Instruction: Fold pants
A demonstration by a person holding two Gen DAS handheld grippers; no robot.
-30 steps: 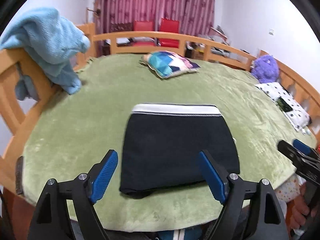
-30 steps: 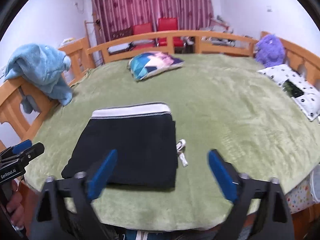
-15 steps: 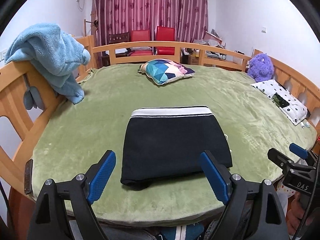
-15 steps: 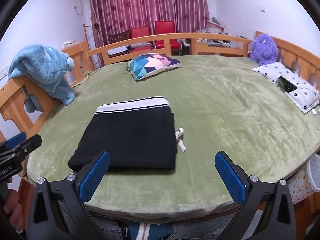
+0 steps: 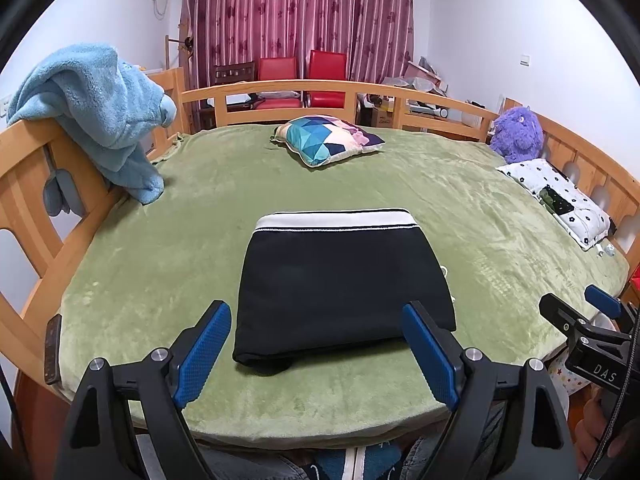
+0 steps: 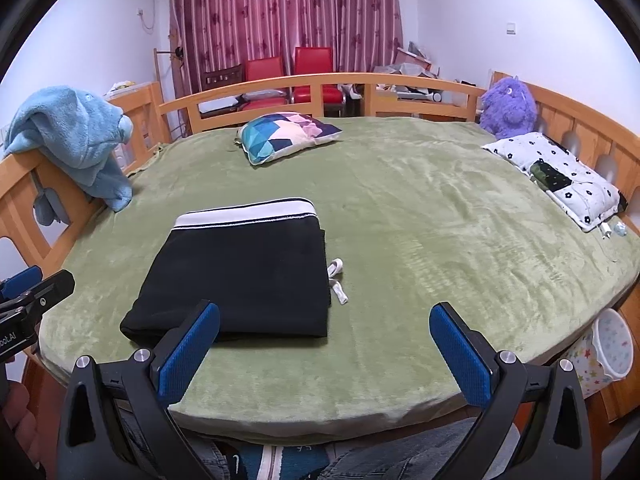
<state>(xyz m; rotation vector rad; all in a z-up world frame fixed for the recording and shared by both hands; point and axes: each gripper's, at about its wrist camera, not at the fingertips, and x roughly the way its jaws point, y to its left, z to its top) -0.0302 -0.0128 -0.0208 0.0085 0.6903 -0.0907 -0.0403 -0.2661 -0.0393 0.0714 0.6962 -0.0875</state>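
Observation:
Black pants (image 5: 340,280) with a white waistband lie folded into a flat rectangle on the green bed cover (image 5: 160,248), waistband at the far side. They also show in the right wrist view (image 6: 244,276), with a white drawstring (image 6: 337,282) sticking out on their right. My left gripper (image 5: 316,354) is open and empty, held back above the bed's near edge, in front of the pants. My right gripper (image 6: 326,354) is open and empty, to the right of the pants and also above the near edge. Neither touches the pants.
A patterned pillow (image 5: 328,144) lies at the far side. A blue towel (image 5: 96,112) hangs on the left wooden rail (image 5: 24,184). A purple plush toy (image 5: 516,134) and a white dotted cushion (image 5: 560,200) sit at the right. A starred bin (image 6: 612,348) stands by the bed's right corner.
Both grippers have pulled back and up from the pants toward the bed's near edge. The pants have not moved.

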